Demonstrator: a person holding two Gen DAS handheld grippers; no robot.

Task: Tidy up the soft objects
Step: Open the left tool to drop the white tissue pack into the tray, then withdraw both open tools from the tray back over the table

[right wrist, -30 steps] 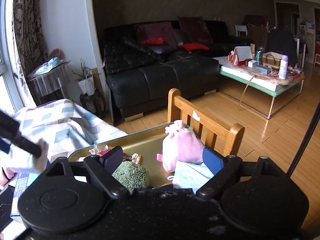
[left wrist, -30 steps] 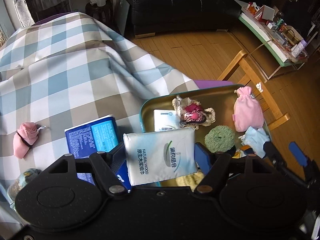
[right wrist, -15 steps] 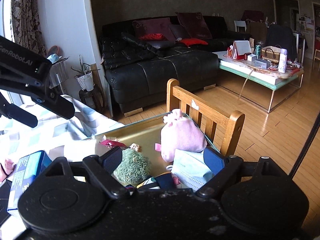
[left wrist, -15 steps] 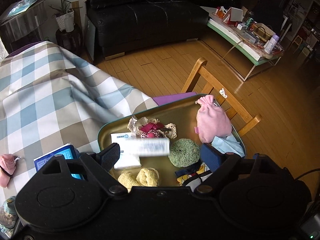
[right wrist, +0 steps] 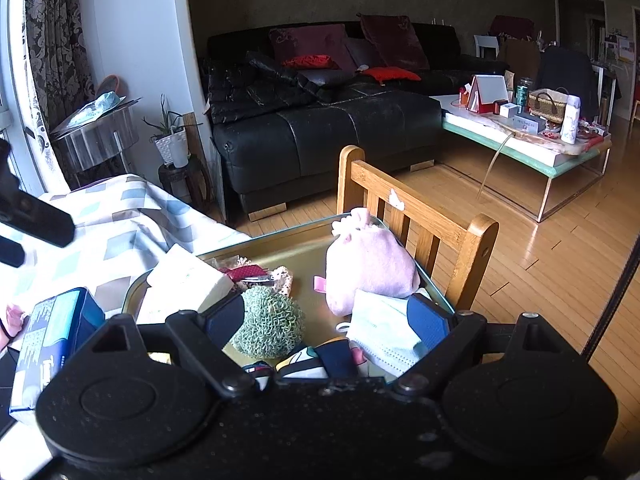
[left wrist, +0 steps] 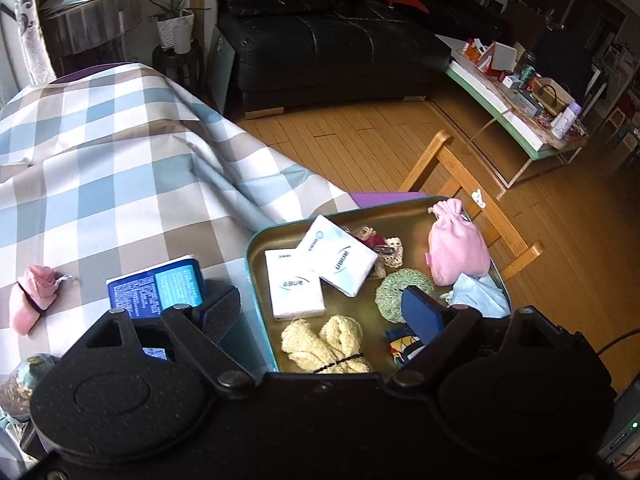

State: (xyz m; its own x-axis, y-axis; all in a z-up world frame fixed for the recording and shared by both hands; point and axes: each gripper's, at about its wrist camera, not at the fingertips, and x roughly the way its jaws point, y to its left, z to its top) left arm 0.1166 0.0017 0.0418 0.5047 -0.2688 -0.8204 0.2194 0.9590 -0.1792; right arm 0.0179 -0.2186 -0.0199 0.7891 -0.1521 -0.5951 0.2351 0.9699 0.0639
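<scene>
On the far left of the checked cloth covering the bench point(left wrist: 120, 184) lay a small pink pouch point(left wrist: 34, 294), well apart from the tray. Just right of it, beside the tray's left rim, sat a blue tissue box point(left wrist: 160, 286). The left tool point(left wrist: 324, 308) hung above the tray point(left wrist: 256, 248) with its jaws spread wide and nothing between them. Inside the tray, two white tissue packs lay at the left: a flat tissue pack point(left wrist: 294, 284) and a tilted tissue pack point(left wrist: 340, 260) overlapping its far corner. In front of them was a cream knitted bundle point(left wrist: 324, 344); further right a green scrubber point(left wrist: 396, 290), a pink drawstring bag point(left wrist: 458, 246) and a pale blue face mask point(left wrist: 476, 296) just beside it. The right tool point(right wrist: 326, 320) was likewise parted and empty, low over the scrubber and mask at the tray's near right.
</scene>
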